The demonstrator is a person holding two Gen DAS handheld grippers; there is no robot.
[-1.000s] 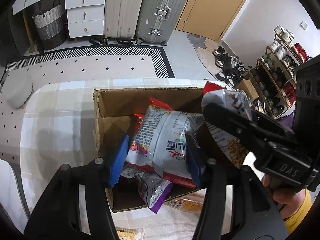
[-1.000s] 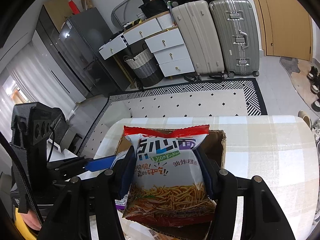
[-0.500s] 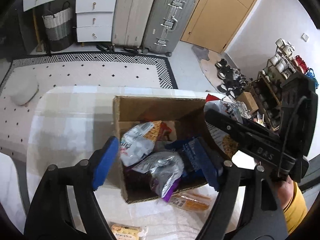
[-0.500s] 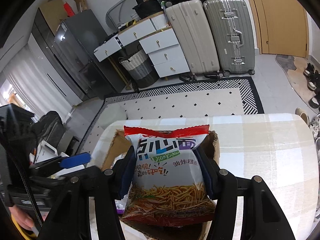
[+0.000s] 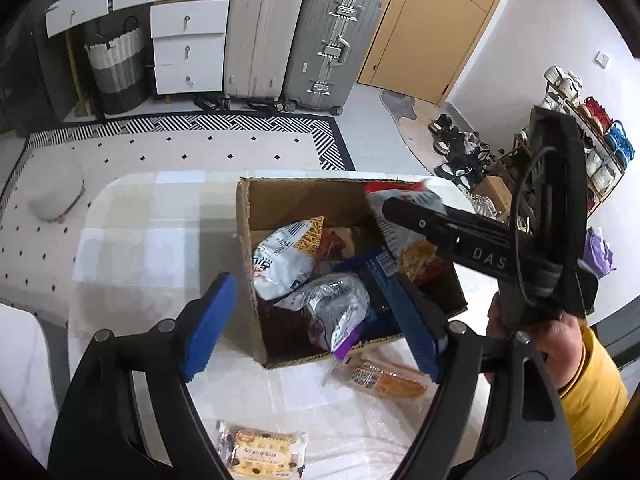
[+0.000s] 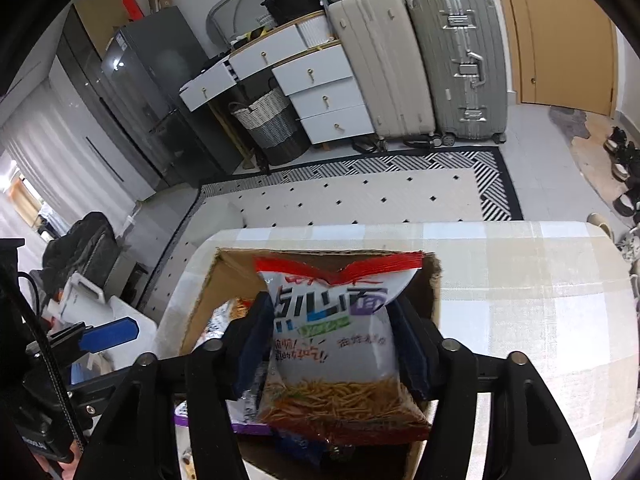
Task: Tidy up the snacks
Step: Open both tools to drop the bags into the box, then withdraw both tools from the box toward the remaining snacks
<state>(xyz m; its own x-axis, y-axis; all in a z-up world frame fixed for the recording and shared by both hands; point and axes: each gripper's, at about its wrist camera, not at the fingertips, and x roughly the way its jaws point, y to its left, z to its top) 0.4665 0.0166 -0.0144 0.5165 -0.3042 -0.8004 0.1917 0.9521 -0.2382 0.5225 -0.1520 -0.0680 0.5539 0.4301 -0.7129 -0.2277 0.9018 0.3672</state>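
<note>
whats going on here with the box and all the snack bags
A person with a gripper in each hand is packing snacks into a cardboard box on a table. The right gripper is opening around a red and white chip bag, over the box. The left gripper is open and empty, above the box's near corner. Several bags already lie inside; an orange packet and a cookie pack wait on the table.
</note>
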